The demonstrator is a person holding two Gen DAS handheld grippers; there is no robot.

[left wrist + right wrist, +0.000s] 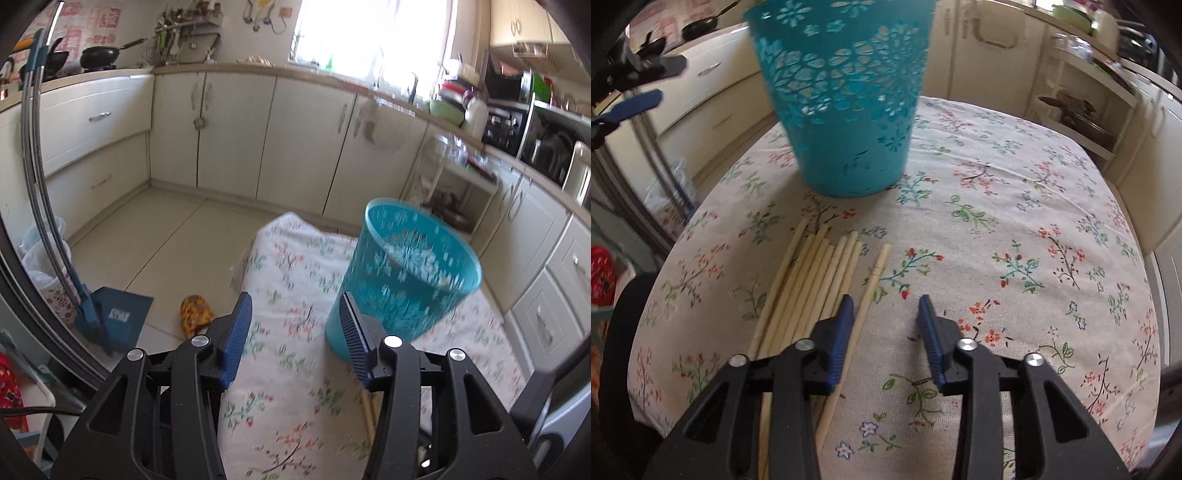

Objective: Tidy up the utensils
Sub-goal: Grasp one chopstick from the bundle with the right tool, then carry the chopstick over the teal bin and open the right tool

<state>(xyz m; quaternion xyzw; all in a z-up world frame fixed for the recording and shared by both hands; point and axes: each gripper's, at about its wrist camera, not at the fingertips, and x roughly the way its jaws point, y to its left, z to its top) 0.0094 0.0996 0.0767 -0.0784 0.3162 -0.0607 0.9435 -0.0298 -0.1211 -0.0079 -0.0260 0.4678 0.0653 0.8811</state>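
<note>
Several pale wooden chopsticks (816, 284) lie side by side on the floral tablecloth (1015, 229), in front of a teal cut-out plastic bin (842, 110) that stands upright. My right gripper (886, 306) is open and empty, low over the cloth; its left finger sits over the chopsticks' right side. My left gripper (295, 306) is open and empty, held above the table with the teal bin (402, 273) just ahead on its right. It also shows at the far left of the right wrist view (646, 85). One chopstick end (369, 410) shows under its right finger.
The table is small and round with drop-offs on all sides. Cream kitchen cabinets (236, 129) surround it. A blue dustpan (114, 317) and bagged rubbish (40, 266) stand on the floor at left. A slipper (194, 314) lies on the floor.
</note>
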